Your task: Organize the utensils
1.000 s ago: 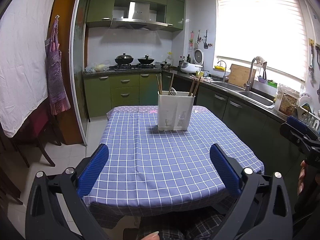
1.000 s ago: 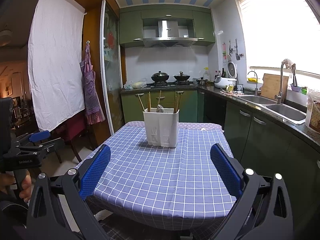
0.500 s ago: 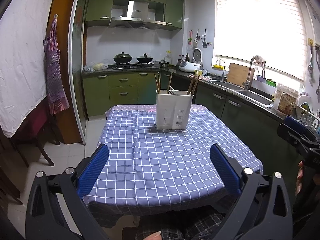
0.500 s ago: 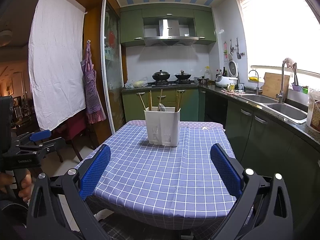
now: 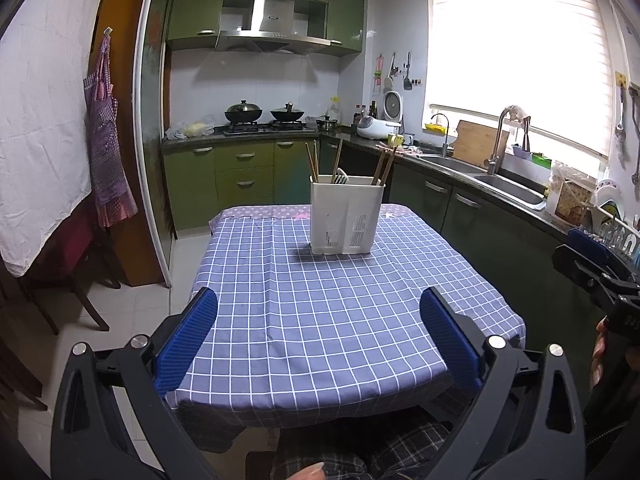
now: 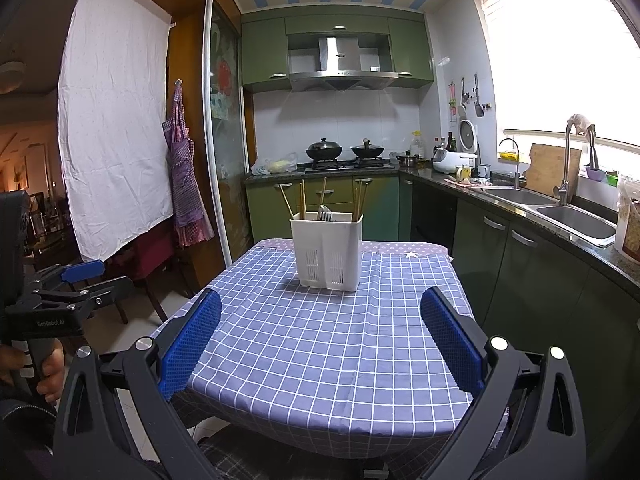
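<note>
- Over the near edge of the table, the left gripper [image 5: 318,308] has its blue-padded fingers [image 5: 188,334] spread wide, with nothing between them.
- At the same near edge, the right gripper [image 6: 320,312] also has its fingers [image 6: 450,340] spread wide apart and empty.
- Neither gripper touches anything; both point along the table toward its far end.
- Seen from the right wrist view, a hand [image 6: 48,372] grips the handle of the left gripper at the left border.
- Below both grippers lies the blue checked tablecloth [image 5: 320,300], which covers the table and hangs over its edges.
- Near the far end of the table stands a white utensil holder [image 5: 346,219], upright, well apart from both grippers.
- Wooden chopsticks [image 5: 313,162] stick up from the holder's left and right sides, leaning a little.
- Between them a metal fork [image 6: 325,213] shows just above the rim, in the middle part of the holder.
- Beyond the table are green cabinets [image 5: 244,172], two pots [image 5: 243,112] on the stove, and a sink [image 6: 576,216] under the bright window to the right.
- On the left wall hangs a purple apron [image 6: 184,184] beside a white sheet [image 6: 116,128].
</note>
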`<state>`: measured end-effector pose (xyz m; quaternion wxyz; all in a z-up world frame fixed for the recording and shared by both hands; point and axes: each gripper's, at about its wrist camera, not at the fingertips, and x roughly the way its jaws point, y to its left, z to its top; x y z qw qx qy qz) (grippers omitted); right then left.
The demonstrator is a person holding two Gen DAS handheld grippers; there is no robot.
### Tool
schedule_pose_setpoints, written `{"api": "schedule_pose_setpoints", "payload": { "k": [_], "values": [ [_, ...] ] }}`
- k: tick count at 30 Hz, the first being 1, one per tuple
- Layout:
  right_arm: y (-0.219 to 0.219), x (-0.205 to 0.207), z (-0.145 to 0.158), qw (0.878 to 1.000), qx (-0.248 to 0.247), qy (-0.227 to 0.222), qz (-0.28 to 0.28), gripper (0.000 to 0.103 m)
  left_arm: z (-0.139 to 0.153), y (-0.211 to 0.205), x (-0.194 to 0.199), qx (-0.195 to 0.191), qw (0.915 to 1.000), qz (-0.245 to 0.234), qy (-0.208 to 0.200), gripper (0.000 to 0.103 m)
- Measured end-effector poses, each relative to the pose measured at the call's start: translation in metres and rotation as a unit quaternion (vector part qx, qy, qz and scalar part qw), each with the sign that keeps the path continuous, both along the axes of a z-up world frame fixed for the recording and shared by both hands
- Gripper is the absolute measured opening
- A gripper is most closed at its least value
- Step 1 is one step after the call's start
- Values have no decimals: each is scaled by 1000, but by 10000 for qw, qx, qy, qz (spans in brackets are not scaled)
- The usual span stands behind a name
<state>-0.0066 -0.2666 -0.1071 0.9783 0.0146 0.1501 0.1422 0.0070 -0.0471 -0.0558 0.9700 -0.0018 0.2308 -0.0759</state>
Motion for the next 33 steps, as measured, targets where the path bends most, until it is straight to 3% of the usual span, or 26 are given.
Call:
{"api": "schedule_pose_setpoints", "payload": {
  "k": [29,33],
  "values": [
    [5,8,-5,9998,-12,136,118,98,-2,3,4,-195,9997,-146,5,96],
    [5,8,-5,9998,1,148,127,98,-5,0,8,-74,10000,-42,29,96]
  ]
}}
